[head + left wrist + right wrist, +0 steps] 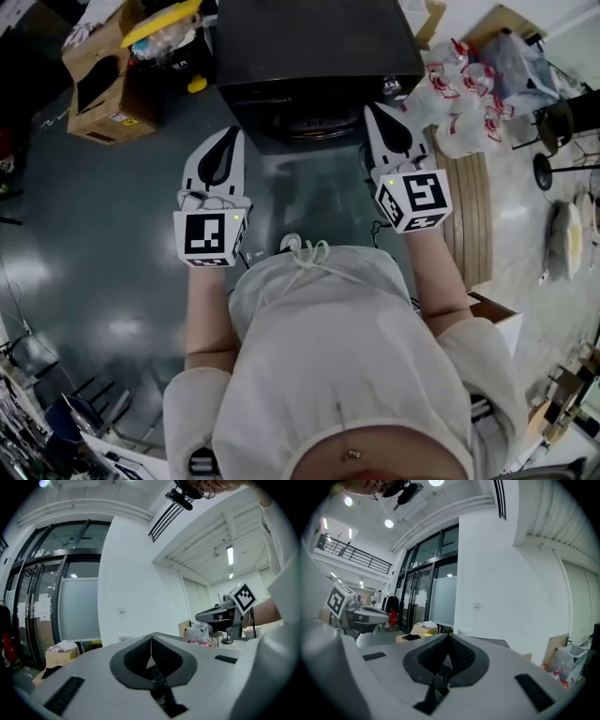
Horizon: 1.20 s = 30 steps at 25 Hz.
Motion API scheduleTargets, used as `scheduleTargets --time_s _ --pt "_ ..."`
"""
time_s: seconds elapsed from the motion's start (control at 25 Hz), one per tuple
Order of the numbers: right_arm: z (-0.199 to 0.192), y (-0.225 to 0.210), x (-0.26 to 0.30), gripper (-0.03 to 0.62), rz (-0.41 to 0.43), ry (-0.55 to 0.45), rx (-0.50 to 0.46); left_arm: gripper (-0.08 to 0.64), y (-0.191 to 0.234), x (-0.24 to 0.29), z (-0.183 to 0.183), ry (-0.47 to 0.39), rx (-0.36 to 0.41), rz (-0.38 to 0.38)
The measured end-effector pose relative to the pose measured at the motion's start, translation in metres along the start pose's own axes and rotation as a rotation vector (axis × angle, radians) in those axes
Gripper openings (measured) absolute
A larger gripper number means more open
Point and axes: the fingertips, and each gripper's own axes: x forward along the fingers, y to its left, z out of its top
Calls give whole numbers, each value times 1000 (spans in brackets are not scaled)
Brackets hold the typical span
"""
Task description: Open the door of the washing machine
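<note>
In the head view a black washing machine [314, 56] stands on the floor ahead of the person, its round door [314, 127] facing them at the machine's near side. My left gripper [232, 131] is held up to the left of the machine's front, shut with nothing between its jaws. Just off the machine's right front corner my right gripper [372, 109] is also shut and holds nothing. Both point roughly level. In the left gripper view the left gripper [151, 638] shows closed tips and the right gripper's marker cube [244, 598]; the right gripper view shows the right gripper [448, 637] the same way.
Cardboard boxes [103, 80] with clutter stand at the back left. Clear plastic bags [464, 89] lie to the right of the machine, beside a wooden pallet [473, 211]. A chair base [558, 155] is at far right. The floor [112, 234] is dark and glossy.
</note>
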Motion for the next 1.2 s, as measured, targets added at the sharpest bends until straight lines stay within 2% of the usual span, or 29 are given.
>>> scheduleTargets --time_s 0.16,0.32,0.6,0.88,1.04,1.2 --pt "10 -4 -15 2 20 -34 -25 23 -6 -7 11 -8 -10 26" --pt "14 -5 -31 2 26 -54 -11 23 -19 -13 18 -20 -3 34" --pt "9 -1 -41 2 46 -38 -50 23 -41 -17 14 0 -2 22" --pt "6 -1 -45 2 34 -44 -21 23 -42 -16 11 23 -4 19" --pt "5 1 -44 2 21 -47 -19 23 -42 -18 17 -13 -17 -14" --pt "6 5 -44 1 16 -57 -22 23 -36 -20 17 -25 -18 -10"
